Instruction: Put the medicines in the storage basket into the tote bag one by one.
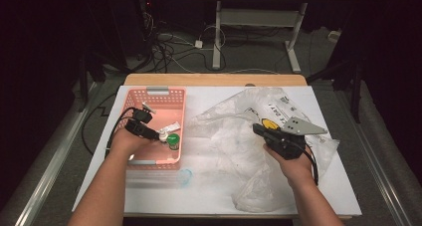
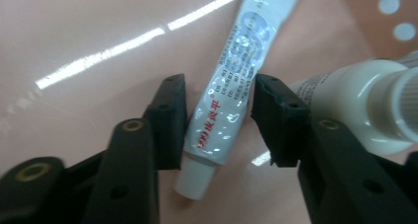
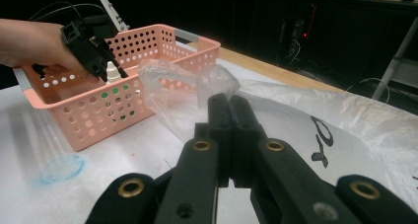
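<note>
Two black fingers of our left gripper (image 2: 219,120) straddle a soft white tube (image 2: 231,81) with red print lying flat on the glossy floor of the pink perforated basket (image 1: 149,97); they stand open, the pads not yet pressing it. Just beside it lie a smooth white bottle (image 2: 367,103) and a green-capped jar (image 1: 173,141). Our right gripper (image 3: 230,110) is closed, pinching the crinkled clear plastic bag (image 1: 239,136) on the white desk (image 1: 199,196).

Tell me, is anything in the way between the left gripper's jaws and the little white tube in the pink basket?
Nothing visible is. The white tube already lies between the left gripper jaws on the basket floor; a white bottle sits just beside one jaw.
</note>
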Tool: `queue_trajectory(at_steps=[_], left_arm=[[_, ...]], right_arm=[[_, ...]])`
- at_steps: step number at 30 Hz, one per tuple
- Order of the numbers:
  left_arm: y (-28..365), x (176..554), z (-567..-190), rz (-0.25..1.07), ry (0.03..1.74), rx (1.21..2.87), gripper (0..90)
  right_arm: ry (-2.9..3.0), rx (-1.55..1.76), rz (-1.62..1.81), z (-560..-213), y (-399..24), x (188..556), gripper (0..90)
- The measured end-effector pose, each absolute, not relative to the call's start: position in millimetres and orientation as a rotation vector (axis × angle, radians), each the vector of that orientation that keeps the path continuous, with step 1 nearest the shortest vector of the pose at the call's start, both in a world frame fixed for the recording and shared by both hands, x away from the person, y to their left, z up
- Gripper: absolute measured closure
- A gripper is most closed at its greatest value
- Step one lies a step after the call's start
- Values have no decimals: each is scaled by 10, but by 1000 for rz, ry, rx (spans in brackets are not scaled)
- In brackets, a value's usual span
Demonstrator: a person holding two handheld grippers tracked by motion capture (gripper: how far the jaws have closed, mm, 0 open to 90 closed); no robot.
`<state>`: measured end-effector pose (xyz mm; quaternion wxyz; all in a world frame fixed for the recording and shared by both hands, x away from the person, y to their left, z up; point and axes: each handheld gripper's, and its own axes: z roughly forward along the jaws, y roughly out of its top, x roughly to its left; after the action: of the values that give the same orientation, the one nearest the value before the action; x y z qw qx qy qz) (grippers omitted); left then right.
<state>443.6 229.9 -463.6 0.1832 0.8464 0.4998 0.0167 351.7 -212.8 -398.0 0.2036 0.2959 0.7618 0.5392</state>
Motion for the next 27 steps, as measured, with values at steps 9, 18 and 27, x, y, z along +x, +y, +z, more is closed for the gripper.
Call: queue_trajectory(at_steps=[9, 18, 27], left_arm=[[2279, 4425, -4635, 81, 1414, 2404, 665], [2228, 4513, -4643, 113, 1420, 2400, 482], [2170, 4518, -4647, 139, 1415, 2411, 676]], right_arm=[[2125, 824, 1502, -3979, -2123, 3510, 900], [2132, 822, 1495, -3993, -2111, 3517, 900], [2127, 831, 1494, -3992, -2135, 3515, 900]])
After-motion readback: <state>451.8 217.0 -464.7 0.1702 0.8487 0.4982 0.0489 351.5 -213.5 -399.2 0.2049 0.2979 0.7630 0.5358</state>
